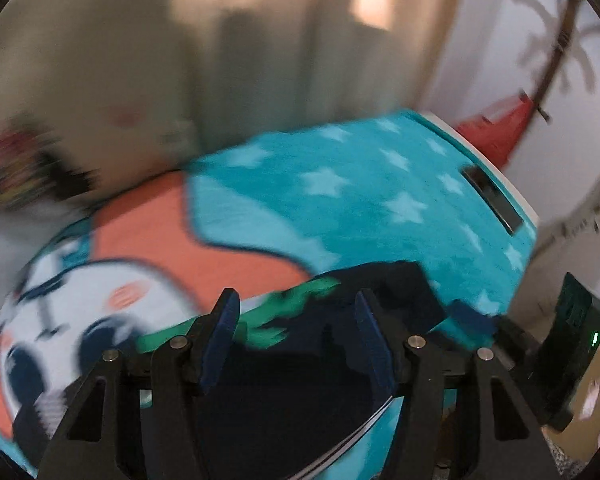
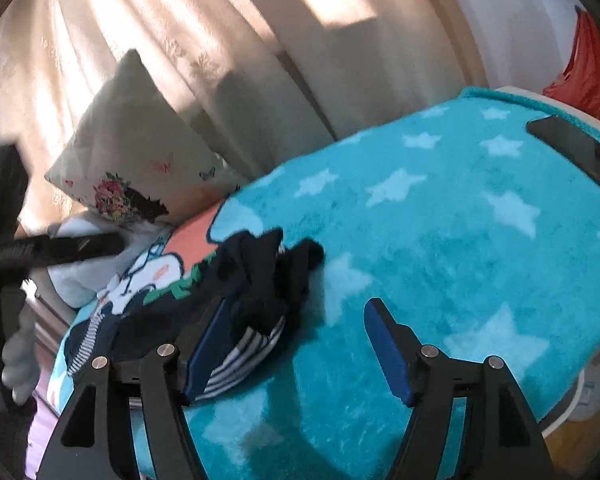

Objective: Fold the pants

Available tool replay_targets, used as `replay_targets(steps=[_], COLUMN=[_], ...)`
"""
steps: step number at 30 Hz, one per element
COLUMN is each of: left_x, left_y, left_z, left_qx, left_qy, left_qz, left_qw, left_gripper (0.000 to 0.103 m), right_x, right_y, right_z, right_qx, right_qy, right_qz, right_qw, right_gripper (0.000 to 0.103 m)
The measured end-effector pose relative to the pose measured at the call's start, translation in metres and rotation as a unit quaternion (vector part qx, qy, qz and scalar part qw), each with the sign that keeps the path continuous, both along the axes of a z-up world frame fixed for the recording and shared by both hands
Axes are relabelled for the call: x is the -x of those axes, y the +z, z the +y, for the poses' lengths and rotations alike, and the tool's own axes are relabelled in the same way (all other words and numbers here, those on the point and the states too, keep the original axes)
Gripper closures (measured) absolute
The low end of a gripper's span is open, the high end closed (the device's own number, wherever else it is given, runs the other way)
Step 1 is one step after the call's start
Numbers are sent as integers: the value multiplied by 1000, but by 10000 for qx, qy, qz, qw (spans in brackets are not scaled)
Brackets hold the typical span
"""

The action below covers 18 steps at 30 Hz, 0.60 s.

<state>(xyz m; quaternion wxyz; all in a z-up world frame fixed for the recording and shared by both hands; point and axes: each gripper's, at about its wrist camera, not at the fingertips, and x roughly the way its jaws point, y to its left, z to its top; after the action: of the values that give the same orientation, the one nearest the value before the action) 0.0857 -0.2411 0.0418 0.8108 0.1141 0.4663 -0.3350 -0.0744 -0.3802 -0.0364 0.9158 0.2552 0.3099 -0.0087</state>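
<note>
Item: dark navy pants (image 2: 256, 284), striped at the waistband, lying bunched on the turquoise star-patterned blanket (image 2: 440, 240), just in front of its cartoon print. Right tongs (image 2: 296, 324) are standing spread, the left finger beside the bundle, pinching nothing. Left tongs (image 1: 296, 312) are hanging spread over dark cloth, probably the same pants, in a blurred view.

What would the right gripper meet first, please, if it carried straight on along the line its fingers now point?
Probably the turquoise star blanket: the open right gripper points down at bare blanket, with the dark pants just off its left finger. Depth is hard to judge.
</note>
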Motion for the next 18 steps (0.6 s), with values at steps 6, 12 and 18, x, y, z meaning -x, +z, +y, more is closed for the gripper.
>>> replay_targets(steps=[6,12,18], left_x=[-24,-35,-36], left_y=[-34,-57,-76], left_z=[-71,-101,-115], left_qx=[-76,-76,-315], left_qy=[-593,-985,-1293], left_qz=[605,1059,1324], left_qw=[9964,9895,9822], left_gripper=[44,44,44], right_x=[-13,-23,-31], right_y=[-12,-13,-14], right_z=[11,22,29], right_qx=[48,129,158], right_qy=[254,422,499], right_qz=[148,174,128], right_qw=[9996,9989,9985], right_gripper=[29,29,28])
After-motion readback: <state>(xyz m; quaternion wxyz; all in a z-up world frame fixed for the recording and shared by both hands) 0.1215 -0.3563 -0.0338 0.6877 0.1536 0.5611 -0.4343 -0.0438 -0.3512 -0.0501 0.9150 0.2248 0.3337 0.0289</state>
